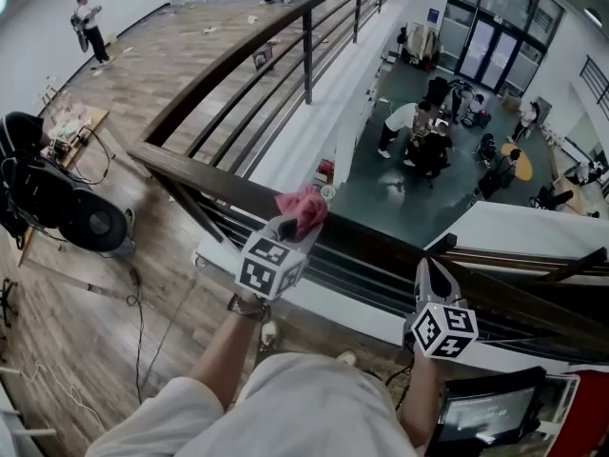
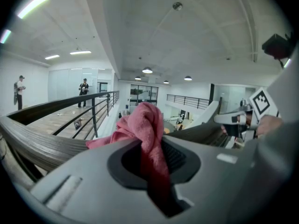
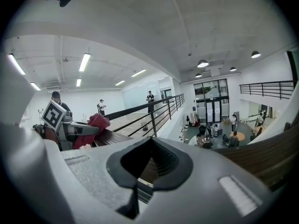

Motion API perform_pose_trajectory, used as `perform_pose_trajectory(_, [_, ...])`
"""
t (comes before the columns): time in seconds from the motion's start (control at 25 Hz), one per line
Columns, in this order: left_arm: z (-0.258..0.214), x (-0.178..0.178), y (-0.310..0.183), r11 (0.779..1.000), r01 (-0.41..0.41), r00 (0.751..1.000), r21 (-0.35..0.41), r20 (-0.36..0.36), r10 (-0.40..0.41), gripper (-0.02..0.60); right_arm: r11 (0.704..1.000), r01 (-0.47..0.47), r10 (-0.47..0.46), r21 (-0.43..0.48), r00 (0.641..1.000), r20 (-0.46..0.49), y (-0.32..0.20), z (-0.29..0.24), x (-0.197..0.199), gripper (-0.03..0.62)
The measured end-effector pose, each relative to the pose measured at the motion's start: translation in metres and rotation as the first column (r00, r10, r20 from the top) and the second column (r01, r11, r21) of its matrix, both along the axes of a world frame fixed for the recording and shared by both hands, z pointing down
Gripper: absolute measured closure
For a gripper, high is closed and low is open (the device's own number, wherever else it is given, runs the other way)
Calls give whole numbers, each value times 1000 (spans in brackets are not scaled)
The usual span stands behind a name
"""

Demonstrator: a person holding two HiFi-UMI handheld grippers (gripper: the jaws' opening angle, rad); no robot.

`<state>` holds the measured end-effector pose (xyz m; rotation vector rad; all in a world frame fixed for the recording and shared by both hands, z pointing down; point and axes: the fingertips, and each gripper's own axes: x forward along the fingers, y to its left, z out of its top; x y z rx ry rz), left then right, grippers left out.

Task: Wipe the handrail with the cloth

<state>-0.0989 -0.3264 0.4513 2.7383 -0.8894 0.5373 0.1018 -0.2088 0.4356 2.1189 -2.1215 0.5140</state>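
Cloth [image 1: 304, 208] is pinched by L gripper [image 1: 297, 225] over handrail [image 1: 181, 165]; R gripper [image 1: 427, 272] jaws are pressed together, 0 items held.

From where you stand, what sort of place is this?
Likely a mezzanine in an office building: the handrail edges an upper floor, people gather on the level below, glass doors beyond.

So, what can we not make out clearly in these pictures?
1. Head view: whether the cloth touches the handrail; the left tool covers the contact.
2. Head view: whether the right tool touches the handrail; dark on dark.
3. Head view: the screen, cut off by the bottom edge.
4. Head view: people downstairs, too small.
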Motion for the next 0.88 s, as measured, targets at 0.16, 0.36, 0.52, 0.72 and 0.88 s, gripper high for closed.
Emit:
perform_pose_trajectory(0.16, [0, 17, 14, 1000, -25, 1000, -18, -11, 24, 515, 1000, 11, -11, 2, 1000, 14, 7, 1, 6, 592])
perform_pose_trajectory(0.36, [0, 42, 33, 998, -62, 998, -25, -21, 61, 515, 1000, 16, -17, 9, 999, 31, 17, 2, 15, 592])
perform_pose_trajectory(0.52, [4, 65, 49, 995, -95, 995, -27, -20, 94, 515, 999, 45, -45, 3, 998, 38, 24, 6, 17, 592])
perform_pose_trajectory(0.72, [5, 93, 67, 992, -128, 992, -22, -14, 127, 515, 997, 76, -76, -3, 997, 17, 28, 9, 19, 592])
perform_pose_trajectory(0.88, [7, 109, 78, 988, -156, 988, -19, -11, 156, 515, 997, 82, -82, -15, 997, 2, 30, 14, 19, 592])
